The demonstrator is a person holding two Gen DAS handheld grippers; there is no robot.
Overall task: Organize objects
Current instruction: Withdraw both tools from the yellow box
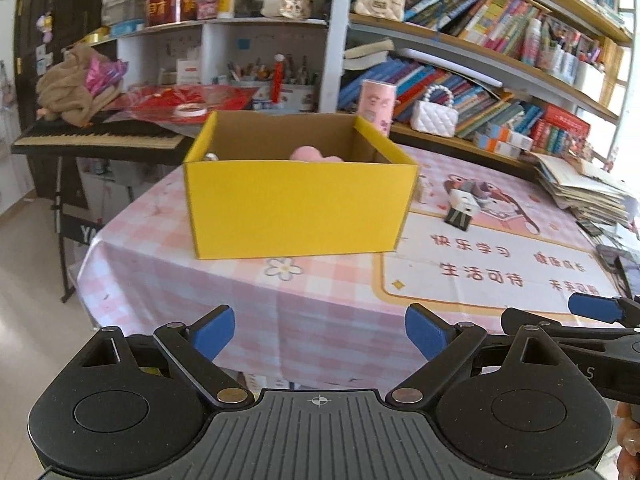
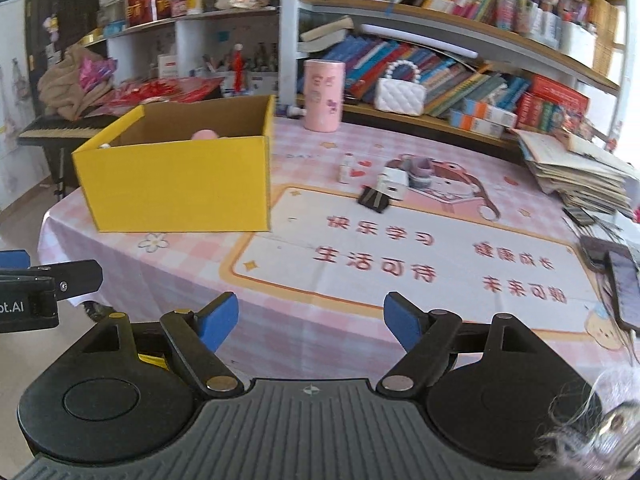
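Note:
A yellow cardboard box (image 1: 296, 208) stands open on the pink checked tablecloth; it also shows in the right wrist view (image 2: 180, 184). A pink soft object (image 1: 316, 153) pokes up inside it. To its right lie a black binder clip (image 2: 374, 199), a white charger cube (image 2: 394, 182), a purple-grey item (image 2: 420, 168) and a small white bottle (image 2: 347, 168). My left gripper (image 1: 320, 334) is open and empty, in front of the box. My right gripper (image 2: 310, 322) is open and empty, over the table's near edge.
A tall pink cylinder (image 2: 323, 95) stands at the table's back. A stack of papers (image 2: 580, 172) and phones (image 2: 624, 284) lie at the right. Bookshelves (image 2: 460, 40) run behind. A keyboard piano (image 1: 100, 136) stands at left, off the table.

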